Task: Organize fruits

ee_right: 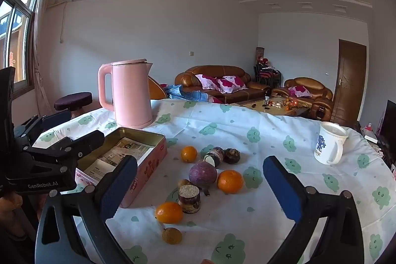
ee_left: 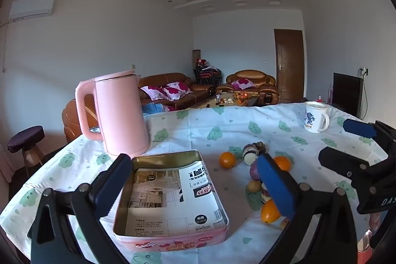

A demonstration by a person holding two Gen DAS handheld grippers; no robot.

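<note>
A pink tin box [ee_left: 173,236] [ee_right: 148,165], open and lined with printed paper, lies on the table. To its right lie three oranges [ee_right: 189,154] [ee_right: 230,181] [ee_right: 169,212], a round purple fruit [ee_right: 203,174], cut taro pieces [ee_right: 189,195] [ee_right: 215,155] and small brown fruits [ee_right: 171,235]. My left gripper [ee_left: 195,187] is open above the tin, holding nothing. My right gripper [ee_right: 200,192] is open over the fruit cluster, empty too. Each gripper shows in the other's view: the right gripper [ee_left: 346,142] at the right edge, the left gripper [ee_right: 71,128] at the left edge.
A pink kettle [ee_left: 121,115] [ee_right: 131,95] stands behind the tin. A white mug [ee_left: 315,119] [ee_right: 330,146] stands at the far right of the cloud-print tablecloth [ee_right: 247,130]. A dark stool [ee_left: 26,140], sofas and a coffee table lie beyond the table.
</note>
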